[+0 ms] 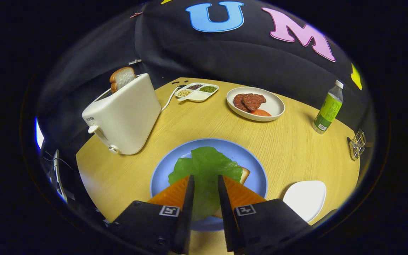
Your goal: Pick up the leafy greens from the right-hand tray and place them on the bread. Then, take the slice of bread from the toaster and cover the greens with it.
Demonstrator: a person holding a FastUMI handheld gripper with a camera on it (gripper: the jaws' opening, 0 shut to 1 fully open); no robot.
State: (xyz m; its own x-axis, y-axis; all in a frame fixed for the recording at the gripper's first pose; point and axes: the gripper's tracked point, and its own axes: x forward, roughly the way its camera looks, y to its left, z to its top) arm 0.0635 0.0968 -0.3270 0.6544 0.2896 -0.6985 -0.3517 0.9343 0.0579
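Round, pale wooden table (197, 124): white toaster (124, 115) at the far left with a slice of bread (122, 78) standing out of its slot; blue plate (250, 159) near the centre; white tray (305, 198) just to its right. Leafy greens (207, 166) lie on the plate over the lower bread (244, 174), of which a corner shows. Gripper (205, 182): fingers apart by a narrow gap, straddling the leaf; whether they touch it cannot be told. Risk, as a judgement: lifting away with a pad caught on the leaf could drag it off the bread.
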